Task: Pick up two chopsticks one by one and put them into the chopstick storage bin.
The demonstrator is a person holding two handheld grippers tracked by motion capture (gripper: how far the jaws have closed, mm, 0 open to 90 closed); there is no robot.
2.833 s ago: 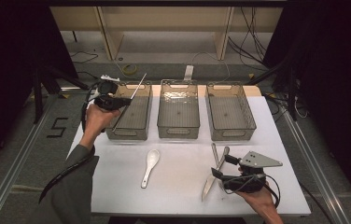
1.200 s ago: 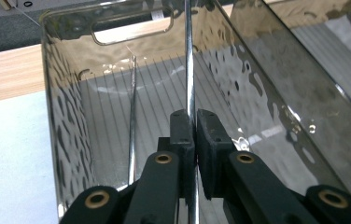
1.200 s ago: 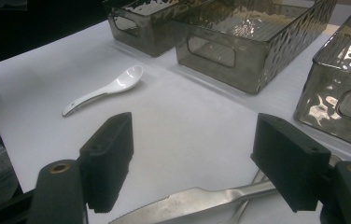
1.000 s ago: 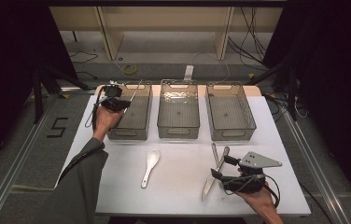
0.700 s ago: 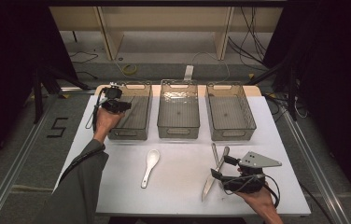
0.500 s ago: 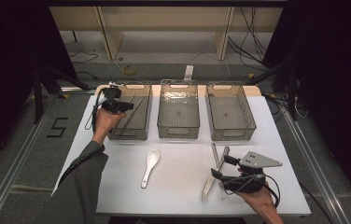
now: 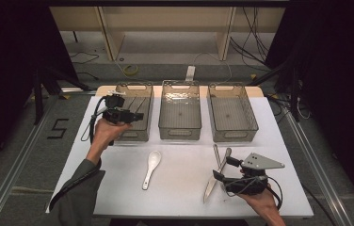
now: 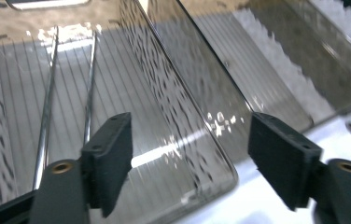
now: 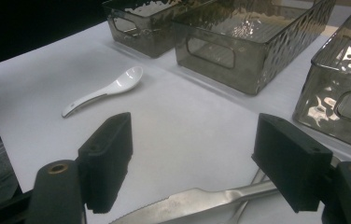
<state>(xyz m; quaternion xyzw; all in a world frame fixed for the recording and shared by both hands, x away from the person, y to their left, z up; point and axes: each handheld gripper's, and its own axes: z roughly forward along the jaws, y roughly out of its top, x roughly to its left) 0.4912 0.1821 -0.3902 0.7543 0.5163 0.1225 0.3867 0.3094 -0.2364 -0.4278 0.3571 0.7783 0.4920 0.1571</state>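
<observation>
The jaws of the left gripper (image 8: 190, 163) stand wide apart and have just been opening; nothing is between them. Beyond them, in the left gripper view, two thin metal rods (image 8: 47, 112) lie side by side on the ribbed floor of the left bin (image 8: 211, 154), reaching toward its far end. In the high view this left gripper (image 7: 135, 116) hovers over the near left part of the left bin (image 7: 137, 136), held by the left hand (image 7: 107, 132). The jaws of the right gripper (image 9: 192, 161) are also wide open and hold nothing; a steel knife (image 9: 187, 203) lies on the white surface (image 9: 38, 84) just below them, together with another piece of cutlery whose kind I cannot tell. In the high view the right gripper (image 7: 222, 168) rests low beside the knife (image 7: 211, 186). A white spoon (image 7: 151, 168) lies alone on the surface, in front of the middle bin (image 7: 180, 134). The right bin (image 7: 234, 136) stands just beside the middle one.
</observation>
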